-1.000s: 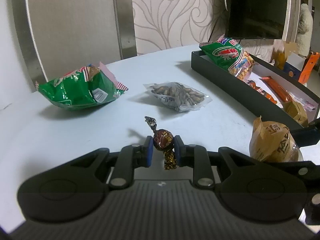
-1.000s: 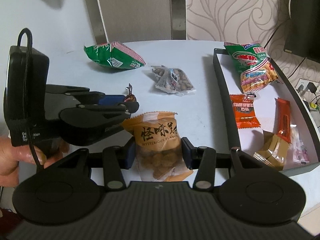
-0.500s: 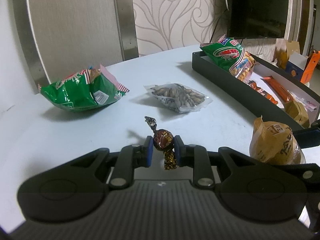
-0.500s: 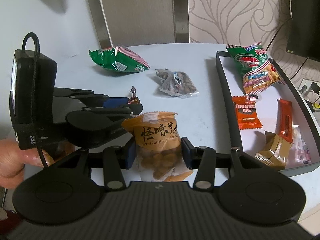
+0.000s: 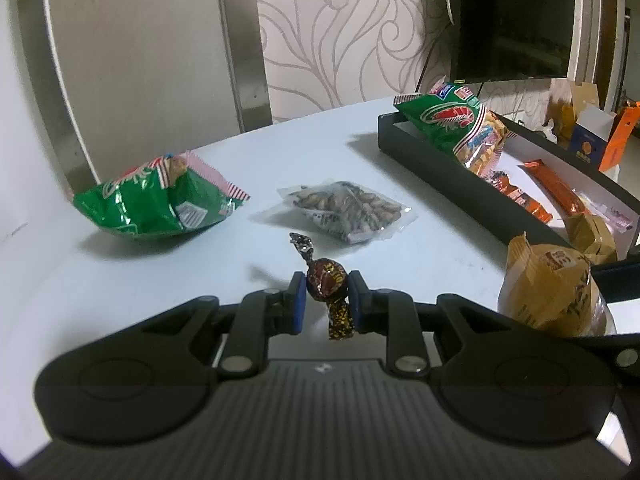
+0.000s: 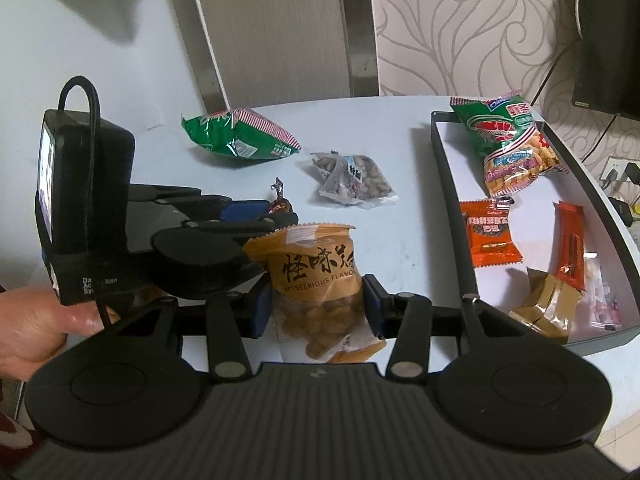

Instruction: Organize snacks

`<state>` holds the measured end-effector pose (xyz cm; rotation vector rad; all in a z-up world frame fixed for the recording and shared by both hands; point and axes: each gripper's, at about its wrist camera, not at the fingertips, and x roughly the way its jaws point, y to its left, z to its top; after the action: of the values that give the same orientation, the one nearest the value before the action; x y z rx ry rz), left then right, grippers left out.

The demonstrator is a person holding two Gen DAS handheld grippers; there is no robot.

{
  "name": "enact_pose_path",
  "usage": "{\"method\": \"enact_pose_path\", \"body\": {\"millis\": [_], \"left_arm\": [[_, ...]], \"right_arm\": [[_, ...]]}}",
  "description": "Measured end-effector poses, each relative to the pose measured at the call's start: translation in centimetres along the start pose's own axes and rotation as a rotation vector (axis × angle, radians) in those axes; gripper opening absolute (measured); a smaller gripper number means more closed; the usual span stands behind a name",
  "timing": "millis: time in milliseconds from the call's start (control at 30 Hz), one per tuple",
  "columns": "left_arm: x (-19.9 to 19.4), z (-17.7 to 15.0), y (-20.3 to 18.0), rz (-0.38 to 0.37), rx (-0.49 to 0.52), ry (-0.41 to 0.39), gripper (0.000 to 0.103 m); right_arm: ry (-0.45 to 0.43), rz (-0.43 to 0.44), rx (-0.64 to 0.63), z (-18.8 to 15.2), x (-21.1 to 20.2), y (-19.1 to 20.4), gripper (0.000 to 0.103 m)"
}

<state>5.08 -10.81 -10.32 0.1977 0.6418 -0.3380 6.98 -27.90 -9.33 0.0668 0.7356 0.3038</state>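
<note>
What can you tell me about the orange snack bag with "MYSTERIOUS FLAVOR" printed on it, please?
The orange snack bag is a small crinkly packet, plastic by its look, with a serrated, sealed top edge, dark Chinese characters above the English line, and a clear lower window showing golden-brown nuggets. It stands upright, lifted off the white table, pinched at its sides between the blue pads of the right gripper. In the left wrist view it appears at the right edge, bulging and tilted slightly. The left gripper sits just to its left; contact is unclear.

Both wrist cameras close behind their fingers, looking forward low over the table, right view taking in the left gripper, tray shared.
</note>
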Motion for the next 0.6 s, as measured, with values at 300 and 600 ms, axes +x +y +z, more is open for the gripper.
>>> {"method": "enact_pose_path", "body": {"millis": [300,600], "left_arm": [[0.4,0.6,-0.5,-0.007,0.008,0.002,0.025],[0.5,1.8,-0.9,-0.021,0.020,-0.014,0.025]], "right_arm": [[-0.006,-0.006,0.018,0.2,-0.4,-0.4,0.052],[-0.025,-0.018,0.035,0.5,-0.9,-0.9,0.052]]}}
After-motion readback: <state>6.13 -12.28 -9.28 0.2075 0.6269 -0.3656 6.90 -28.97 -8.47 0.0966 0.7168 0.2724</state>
